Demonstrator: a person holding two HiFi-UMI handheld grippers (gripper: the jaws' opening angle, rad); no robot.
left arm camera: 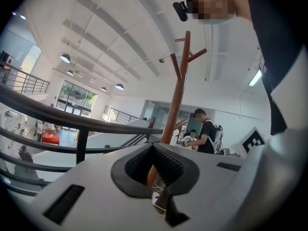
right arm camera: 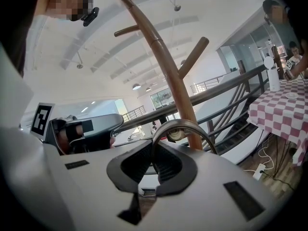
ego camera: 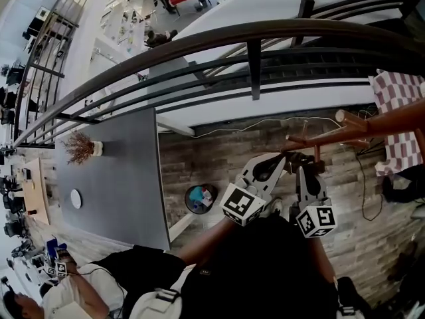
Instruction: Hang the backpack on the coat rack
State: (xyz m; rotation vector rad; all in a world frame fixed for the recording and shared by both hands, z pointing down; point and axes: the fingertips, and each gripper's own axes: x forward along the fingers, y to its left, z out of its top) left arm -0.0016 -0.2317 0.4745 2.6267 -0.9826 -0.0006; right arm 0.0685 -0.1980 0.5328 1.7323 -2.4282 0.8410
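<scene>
A wooden coat rack [ego camera: 372, 126] stands just ahead of me, its pegs [ego camera: 300, 140] right by both grippers. The pole [left arm camera: 179, 90] rises beyond my left jaws, and it [right arm camera: 166, 66] leans past my right jaws with forked pegs. The black backpack [ego camera: 265, 271] hangs below the grippers against my body. My right gripper [ego camera: 304, 169] [right arm camera: 156, 165] is shut on the backpack's grey top loop [right arm camera: 185, 125], which arches up out of the jaws. My left gripper [ego camera: 284, 162] [left arm camera: 155, 170] is shut on a dark part of the backpack, seen as the left gripper [right arm camera: 79, 129] beside the right one.
A dark metal railing [ego camera: 252, 45] runs behind the rack over a lower floor. A grey table [ego camera: 119, 178] with a dried plant [ego camera: 83, 147] is at the left. A checked tablecloth [ego camera: 398, 108] lies to the right. A small bin [ego camera: 199, 198] and cables [ego camera: 365, 178] sit on the floor.
</scene>
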